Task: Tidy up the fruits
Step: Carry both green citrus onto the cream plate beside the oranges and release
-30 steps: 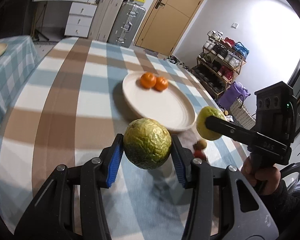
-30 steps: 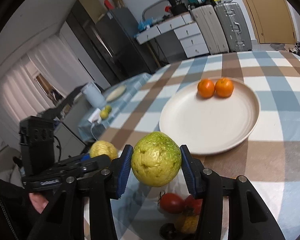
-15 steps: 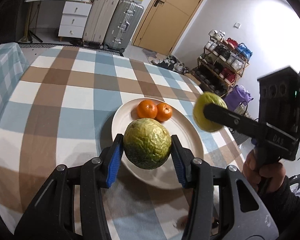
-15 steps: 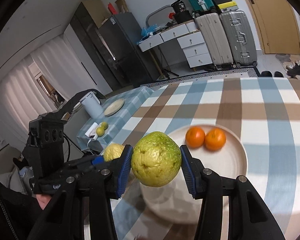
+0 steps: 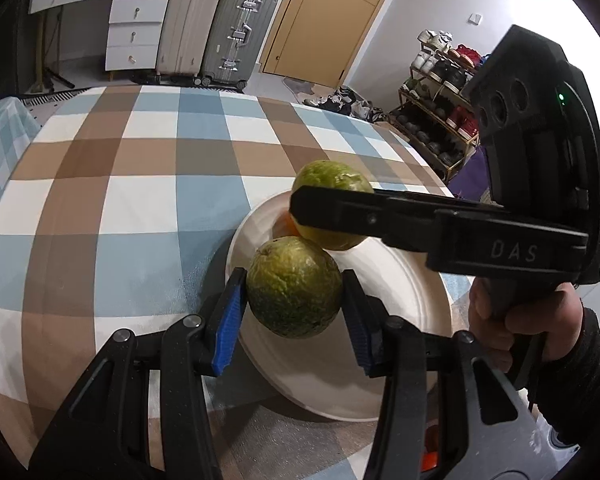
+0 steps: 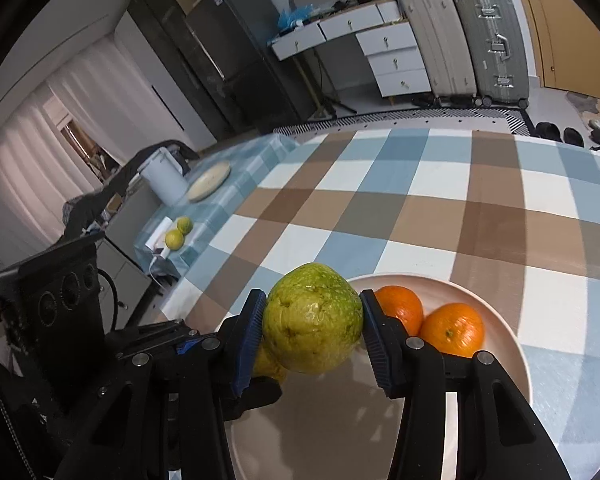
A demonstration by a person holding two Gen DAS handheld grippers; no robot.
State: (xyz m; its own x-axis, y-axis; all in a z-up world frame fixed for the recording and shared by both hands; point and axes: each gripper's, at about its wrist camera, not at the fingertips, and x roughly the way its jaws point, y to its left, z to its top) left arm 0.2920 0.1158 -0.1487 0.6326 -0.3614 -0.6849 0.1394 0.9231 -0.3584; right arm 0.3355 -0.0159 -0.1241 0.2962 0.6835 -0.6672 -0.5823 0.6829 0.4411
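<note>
Both loaded: left gripper [image 5: 294, 308] clamps dark guava [image 5: 294, 286], right gripper [image 6: 312, 336] clamps pale guava [image 6: 313, 324]. Plate [image 5: 404, 360] directly below both, probably; oranges [image 6: 452, 330] right of my right pads.

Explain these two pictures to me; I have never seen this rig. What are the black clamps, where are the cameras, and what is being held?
No robot: a person holds a hand-operated clamp in each hand, each with its own fisheye camera looking along the fingers. In the left clamp's view, the left gripper is shut on a dark green fruit. In the other view, the right gripper is shut on a yellow-green fruit. Both hang over a white plate holding two oranges on the checked tablecloth.
</note>
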